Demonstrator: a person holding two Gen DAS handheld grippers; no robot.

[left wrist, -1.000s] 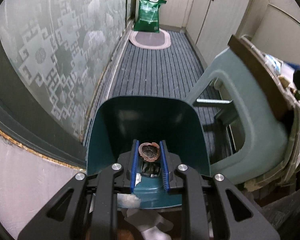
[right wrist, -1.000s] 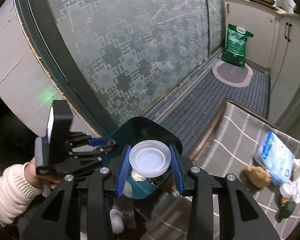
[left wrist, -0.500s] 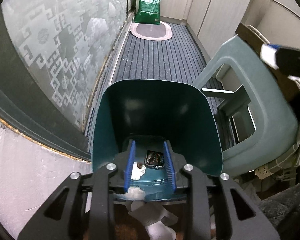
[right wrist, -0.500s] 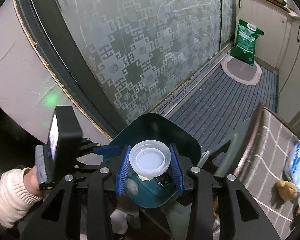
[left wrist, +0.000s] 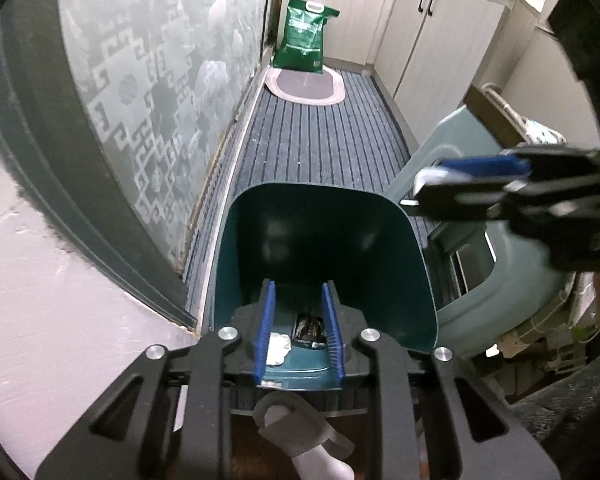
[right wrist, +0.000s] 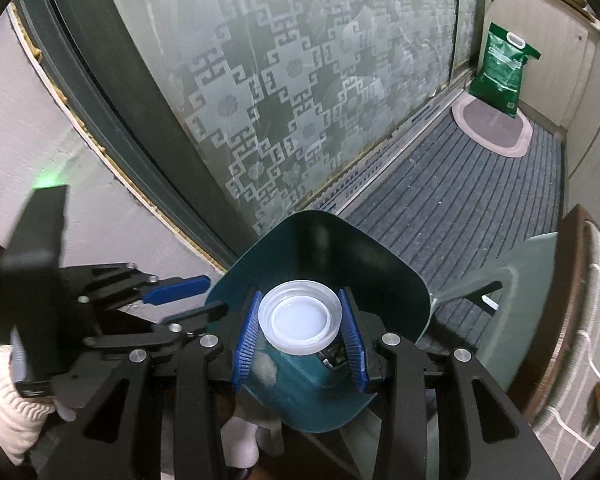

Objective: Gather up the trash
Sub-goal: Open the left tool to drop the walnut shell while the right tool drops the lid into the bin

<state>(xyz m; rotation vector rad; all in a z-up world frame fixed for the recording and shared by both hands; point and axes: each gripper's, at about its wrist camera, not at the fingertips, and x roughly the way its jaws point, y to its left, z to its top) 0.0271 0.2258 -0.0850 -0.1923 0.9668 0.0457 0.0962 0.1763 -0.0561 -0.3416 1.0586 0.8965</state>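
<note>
over the dark green bin [left wrist: 324,236] with a white scrap [left wrist: 278,347] and dark wrapper [left wrist: 309,327] inside, the right gripper [right wrist: 300,326] clamps a clear plastic lid [right wrist: 299,320] while the left gripper [left wrist: 299,334], jaws apart and just narrowing, holds nothing.

No lettering can be read anywhere. The green bag [left wrist: 306,36] at twelve o'clock on the far floor, behind the oval mat [left wrist: 305,85], carries a pale printed panel with lines of writing, but they are too small and blurred to make out; in the right wrist view the same bag sits at two o'clock, equally illegible. A dark wrapper [left wrist: 309,329] inside the teal bin [left wrist: 324,240] has small pale markings that cannot be deciphered either.
</note>
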